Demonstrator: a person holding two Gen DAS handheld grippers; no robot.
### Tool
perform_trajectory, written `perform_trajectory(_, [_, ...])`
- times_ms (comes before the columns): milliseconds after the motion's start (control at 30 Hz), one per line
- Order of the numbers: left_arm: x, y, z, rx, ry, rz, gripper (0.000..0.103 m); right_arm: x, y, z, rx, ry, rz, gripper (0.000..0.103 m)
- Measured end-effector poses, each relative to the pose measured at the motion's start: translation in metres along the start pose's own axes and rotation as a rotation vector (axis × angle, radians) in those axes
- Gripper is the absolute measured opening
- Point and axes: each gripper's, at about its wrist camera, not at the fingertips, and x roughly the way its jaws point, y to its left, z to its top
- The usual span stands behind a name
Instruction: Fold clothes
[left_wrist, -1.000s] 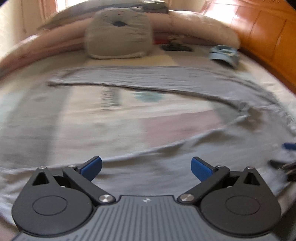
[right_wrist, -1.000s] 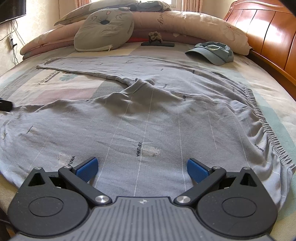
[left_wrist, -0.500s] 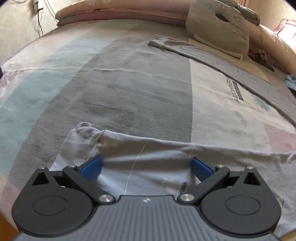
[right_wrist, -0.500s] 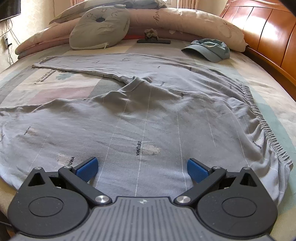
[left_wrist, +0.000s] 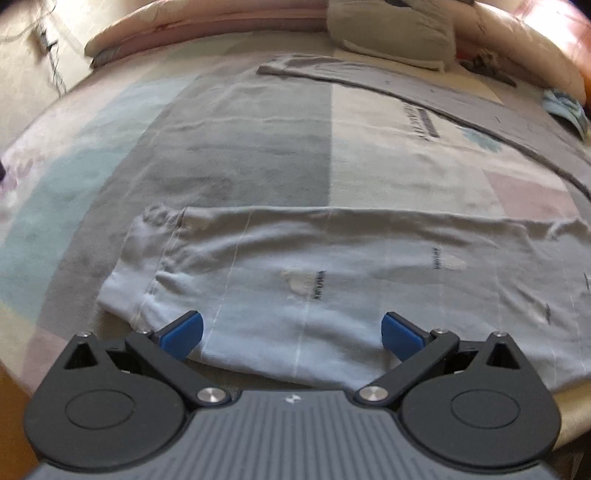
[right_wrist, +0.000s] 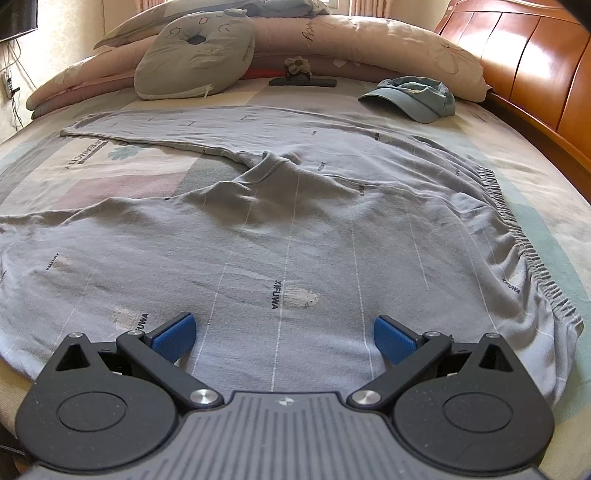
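Light grey-blue trousers with thin white stripes lie spread flat on the bed, legs apart in a V, elastic waistband at the right. My right gripper hovers open above the near leg close to the bed's front edge, holding nothing. In the left wrist view the near leg runs left to right, its cuff at the left. My left gripper is open just above that leg's near edge, right of the cuff. The far leg stretches toward the pillows.
A grey cushion and long pink pillows line the far side. A blue cap and a small dark ornament lie beyond the trousers. A wooden headboard rises at the right. Patterned bedsheet lies between the legs.
My left gripper swung left from facing across the bed to the near leg's cuff, then eased back and a little to the right. My right gripper barely shifted. Both stayed open.
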Motion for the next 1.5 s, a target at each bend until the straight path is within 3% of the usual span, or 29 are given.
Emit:
perform_trajectory(433, [-0.023, -0.125, 0.018, 0.107, -0.168, -0.219, 0.102, 0.000, -0.001, -0.002, 0.003, -0.008, 0.004, 0.103])
perform_trajectory(633, [-0.006, -0.174, -0.009, 0.133, -0.152, -0.212, 0.102, -0.004, -0.004, -0.008, -0.018, -0.045, 0.029, 0.103])
perform_trajectory(700, [0.002, -0.179, -0.018, 0.104, -0.117, -0.224, 0.102, -0.005, -0.006, -0.010, -0.025, -0.056, 0.040, 0.103])
perform_trajectory(833, [-0.002, -0.185, -0.032, 0.098, -0.157, -0.195, 0.102, -0.007, -0.007, -0.015, -0.030, -0.082, 0.046, 0.103])
perform_trajectory(1033, [-0.003, -0.183, -0.023, 0.046, -0.108, -0.191, 0.102, -0.006, -0.008, -0.017, -0.037, -0.101, 0.054, 0.103])
perform_trajectory(1167, [-0.010, -0.192, -0.020, 0.014, -0.109, -0.243, 0.102, -0.008, -0.011, -0.019, -0.049, -0.111, 0.073, 0.103])
perform_trajectory(1300, [-0.013, -0.211, -0.019, 0.060, -0.129, -0.273, 0.102, -0.009, -0.014, -0.021, -0.064, -0.118, 0.096, 0.103])
perform_trajectory(1400, [-0.006, -0.218, -0.021, 0.057, -0.091, -0.316, 0.102, -0.010, -0.015, -0.021, -0.068, -0.119, 0.106, 0.103])
perform_trajectory(1500, [-0.004, -0.219, -0.024, 0.044, -0.103, -0.316, 0.102, -0.010, -0.016, -0.022, -0.069, -0.123, 0.110, 0.103])
